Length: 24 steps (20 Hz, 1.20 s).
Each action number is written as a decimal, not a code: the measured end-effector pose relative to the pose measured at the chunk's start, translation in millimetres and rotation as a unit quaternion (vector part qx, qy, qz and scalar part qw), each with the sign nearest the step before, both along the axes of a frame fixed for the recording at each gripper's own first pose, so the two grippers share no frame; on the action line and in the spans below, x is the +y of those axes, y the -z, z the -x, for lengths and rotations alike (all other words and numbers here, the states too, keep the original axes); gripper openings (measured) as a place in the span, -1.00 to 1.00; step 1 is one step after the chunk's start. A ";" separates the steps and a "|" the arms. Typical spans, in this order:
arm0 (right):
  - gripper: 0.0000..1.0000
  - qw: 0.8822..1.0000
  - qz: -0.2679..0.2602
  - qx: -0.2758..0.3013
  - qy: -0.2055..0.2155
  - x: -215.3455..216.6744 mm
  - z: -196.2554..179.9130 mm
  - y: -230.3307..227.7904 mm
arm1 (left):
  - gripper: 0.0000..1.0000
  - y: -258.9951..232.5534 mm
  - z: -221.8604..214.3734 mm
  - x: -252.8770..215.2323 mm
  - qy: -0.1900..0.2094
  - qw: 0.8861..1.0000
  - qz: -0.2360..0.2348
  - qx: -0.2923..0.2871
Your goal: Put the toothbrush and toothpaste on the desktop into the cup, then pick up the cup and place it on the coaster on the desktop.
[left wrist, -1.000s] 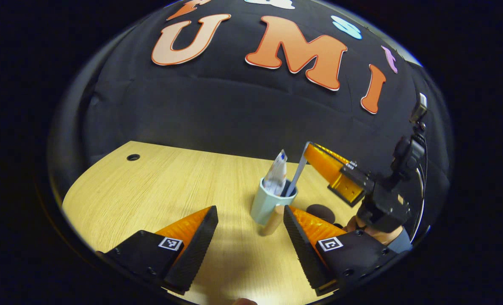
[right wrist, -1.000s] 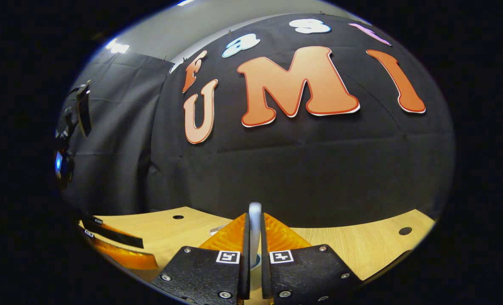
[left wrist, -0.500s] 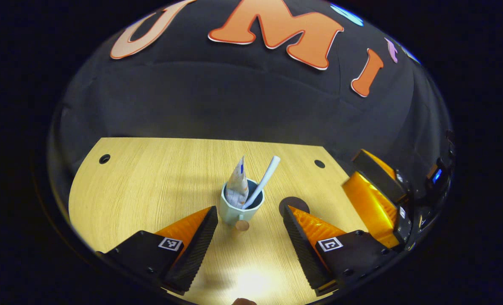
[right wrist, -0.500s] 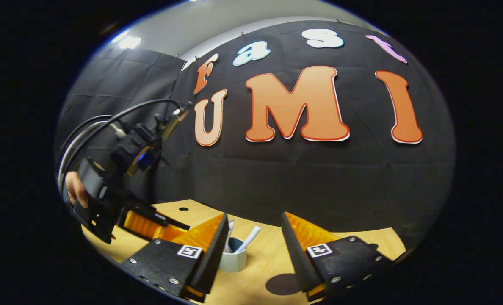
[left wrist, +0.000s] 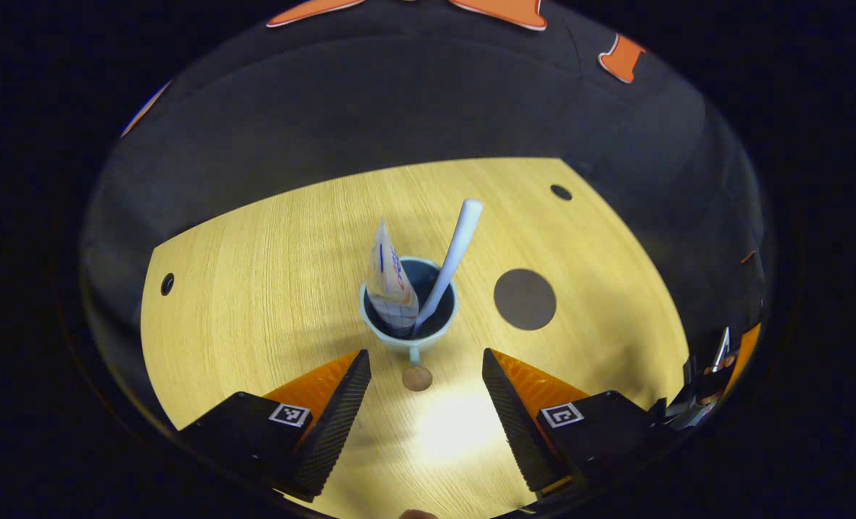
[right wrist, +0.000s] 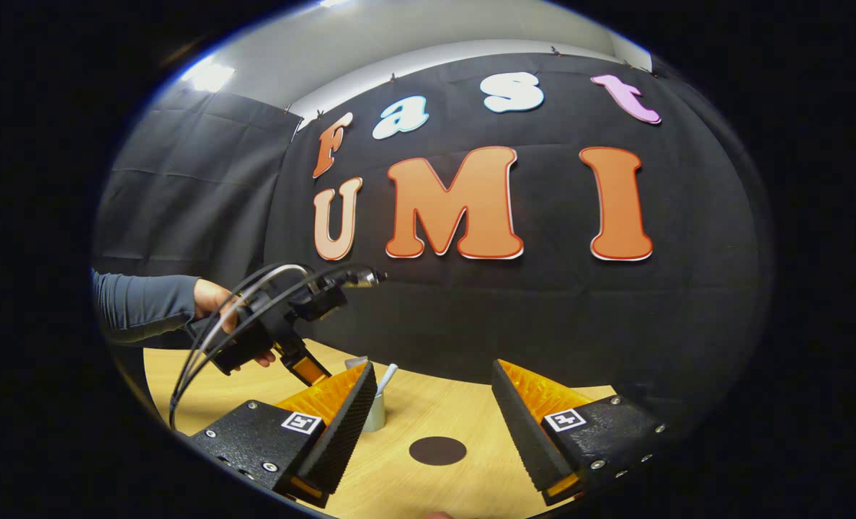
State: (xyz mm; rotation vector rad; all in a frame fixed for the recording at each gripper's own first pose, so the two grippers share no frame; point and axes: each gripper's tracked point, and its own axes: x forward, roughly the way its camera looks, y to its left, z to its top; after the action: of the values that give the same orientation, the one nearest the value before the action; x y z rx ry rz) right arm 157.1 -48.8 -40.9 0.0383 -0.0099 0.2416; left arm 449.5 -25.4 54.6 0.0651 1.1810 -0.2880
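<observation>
A pale blue cup [left wrist: 409,340] stands on the wooden desktop [left wrist: 255,288], seen from above in the left gripper view. The white toothpaste tube [left wrist: 389,281] and the white toothbrush [left wrist: 452,252] lean inside it. The cup's handle ends in a round wooden knob [left wrist: 417,378] pointing toward my left gripper [left wrist: 426,389], which hovers open just short of it. A dark round coaster [left wrist: 524,298] lies to the cup's right. In the right gripper view my right gripper [right wrist: 431,422] is open above the coaster [right wrist: 437,450], with the cup [right wrist: 375,412] partly behind its left finger.
A person's hand and sleeve [right wrist: 147,306] hold the left gripper with its cables over the desktop's left side. Small cable holes [left wrist: 560,192] [left wrist: 167,283] sit near the desktop's far corners. Black cloth walls close the booth behind.
My left gripper has risen and tipped down over the cup. My right gripper let go of the toothbrush, opened and drew back to the right; the toothbrush now rests in the cup.
</observation>
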 end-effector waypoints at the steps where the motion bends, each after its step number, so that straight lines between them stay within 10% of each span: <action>1: 0.93 1.000 -0.008 -0.005 0.004 -6.2 4.6 -4.4 | 1.00 0.3 -0.6 -1.9 0.000 1.000 -0.013 0.010; 11: 0.93 0.999 -0.035 0.007 0.027 -18.1 16.9 9.1 | 0.84 7.9 5.4 -13.1 0.025 0.993 -0.080 0.083; 17: 0.94 0.999 -0.034 0.008 0.026 -11.4 25.7 9.2 | -0.31 -6.1 1.0 -46.7 0.020 0.991 -0.090 0.097; 24: 0.94 0.999 -0.032 0.007 0.038 -8.8 39.6 12.1 | -0.36 -25.7 -26.3 -68.8 0.009 0.993 -0.091 0.072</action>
State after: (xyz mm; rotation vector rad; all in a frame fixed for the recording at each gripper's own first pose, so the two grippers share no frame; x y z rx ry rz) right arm 117.5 -57.6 -53.0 0.1040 -0.0054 0.1652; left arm 475.8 -94.2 80.3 0.2183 1.3480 -0.2029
